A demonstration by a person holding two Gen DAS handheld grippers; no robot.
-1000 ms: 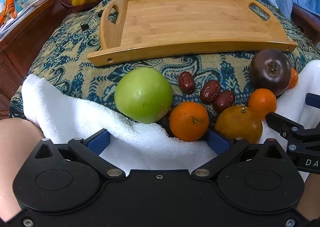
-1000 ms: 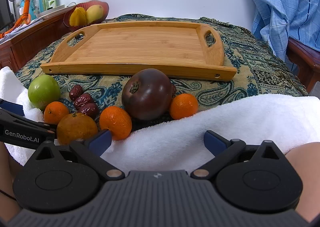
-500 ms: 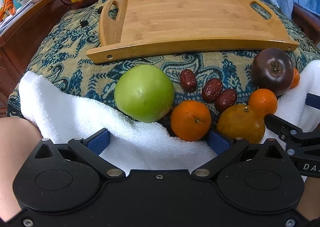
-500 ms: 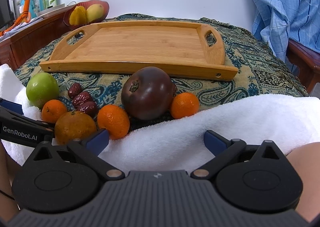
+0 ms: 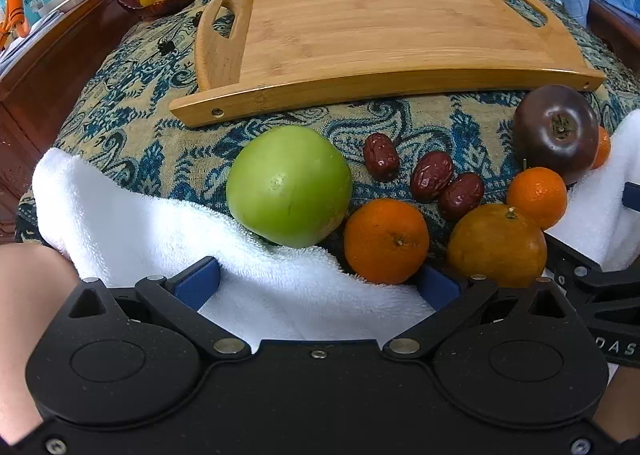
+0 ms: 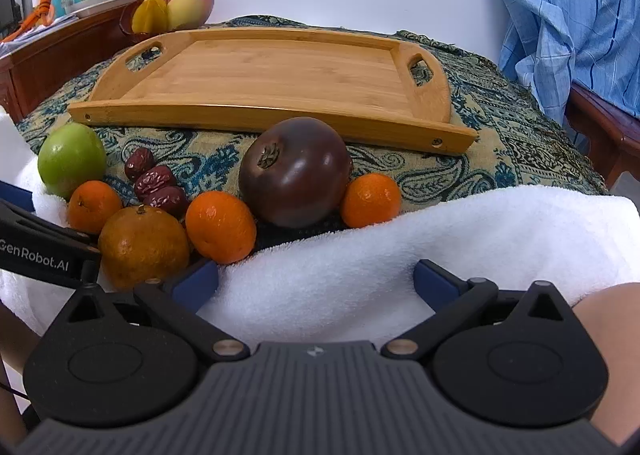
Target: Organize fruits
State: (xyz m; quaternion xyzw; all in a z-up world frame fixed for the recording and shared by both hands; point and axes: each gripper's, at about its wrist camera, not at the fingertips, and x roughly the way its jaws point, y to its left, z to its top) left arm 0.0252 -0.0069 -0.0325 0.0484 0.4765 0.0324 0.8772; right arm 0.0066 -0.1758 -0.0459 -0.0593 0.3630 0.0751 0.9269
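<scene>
A: Since a second ago we have eased both grippers forward, so the fruit sits larger in both views and the tray edge lies nearer; none of the fruit has shifted on the cloth.

B: Count it with me, from our left.

A: One green apple [image 5: 289,186], resting against the white towel [image 5: 132,215]. Then three red dates [image 5: 431,176] in a slanted row, their long axes running from near-left to far-right in the right wrist view. Four orange citrus: one mandarin [image 5: 386,241] by the apple, one larger, duller orange [image 5: 497,245] with its stem up, one small mandarin [image 5: 537,197] behind it, and one more mandarin [image 6: 370,200] tucked to the right of the dark purple fruit [image 6: 295,171]. That dark fruit is single, its calyx turned toward our left.

B: And the tray?

A: One bamboo tray [image 5: 372,15], bare inside, its long axis running left to right across the patterned cloth [image 5: 120,111], a handle cut-out at each end. All the fruit lies in front of it, between tray and towel.

B: Our tools?

A: We hold the left gripper [image 5: 318,281] spread wide over the towel, nothing between its blue pads. The right gripper [image 6: 316,279] is likewise spread wide and holding nothing.
</scene>
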